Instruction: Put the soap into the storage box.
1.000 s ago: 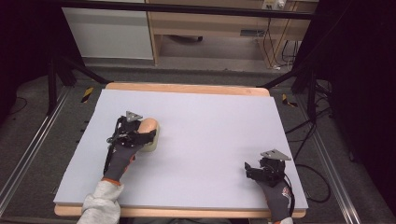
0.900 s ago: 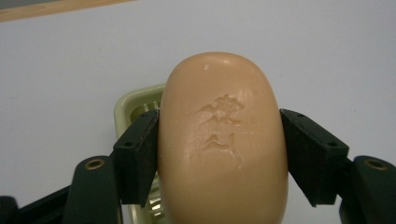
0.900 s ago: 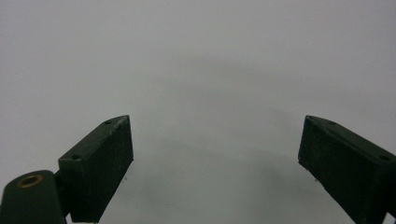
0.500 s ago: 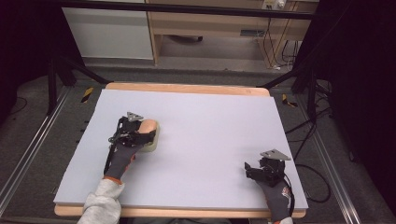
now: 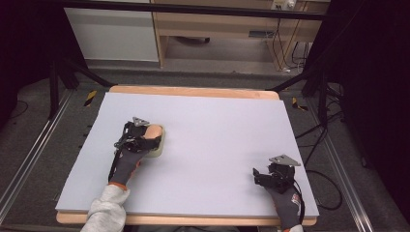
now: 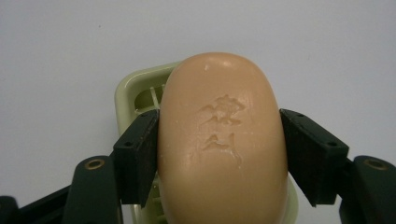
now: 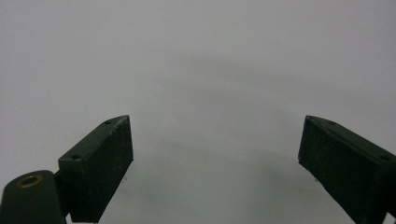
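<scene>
On the big pale tabletop (image 5: 217, 140), the left gripper (image 6: 219, 154) has stayed put, fingers (image 6: 137, 158) squeezing the peach soap (image 6: 223, 140) over its green dish (image 6: 135, 91), so lifting seems next, while the right gripper (image 7: 215, 163) rests with fingers wide apart.

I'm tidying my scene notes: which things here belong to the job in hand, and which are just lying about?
In the job:
- soap bar, clamped between the left gripper jaws
- soap dish, under the soap

Just about:
- right gripper, open over bare table
- desk behind
- floor cables
</scene>
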`<state>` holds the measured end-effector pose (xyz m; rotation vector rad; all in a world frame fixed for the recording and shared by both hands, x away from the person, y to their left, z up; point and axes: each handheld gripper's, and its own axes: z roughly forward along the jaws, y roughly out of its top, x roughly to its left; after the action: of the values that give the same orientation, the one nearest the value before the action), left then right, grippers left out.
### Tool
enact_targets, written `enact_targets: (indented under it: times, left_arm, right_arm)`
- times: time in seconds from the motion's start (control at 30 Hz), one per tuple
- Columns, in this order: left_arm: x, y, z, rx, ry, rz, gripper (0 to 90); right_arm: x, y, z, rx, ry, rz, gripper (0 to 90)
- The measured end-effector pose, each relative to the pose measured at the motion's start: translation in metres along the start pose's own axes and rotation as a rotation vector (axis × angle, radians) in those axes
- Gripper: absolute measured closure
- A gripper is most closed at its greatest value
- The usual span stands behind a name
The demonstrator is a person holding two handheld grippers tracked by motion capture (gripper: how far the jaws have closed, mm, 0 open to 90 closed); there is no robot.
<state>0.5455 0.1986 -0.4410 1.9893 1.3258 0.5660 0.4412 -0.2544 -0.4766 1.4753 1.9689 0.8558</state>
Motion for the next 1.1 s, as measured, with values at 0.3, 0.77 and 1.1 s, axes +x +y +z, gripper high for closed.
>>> enact_targets:
  times: [0.3,0.77,1.1]
  left_arm:
    - [0.003,-0.003,0.005,0.016,0.006,-0.005,31.7]
    - [0.004,-0.005,0.01,0.028,0.013,-0.009,31.6]
    - [0.005,-0.006,0.011,0.026,0.016,-0.012,31.5]
  right_arm:
    - [0.0,0.0,0.0,0.001,0.0,-0.001,10.3]
    - [0.0,0.0,0.0,0.001,0.001,0.0,10.3]
    - [0.0,0.0,0.0,0.001,0.0,0.0,10.3]
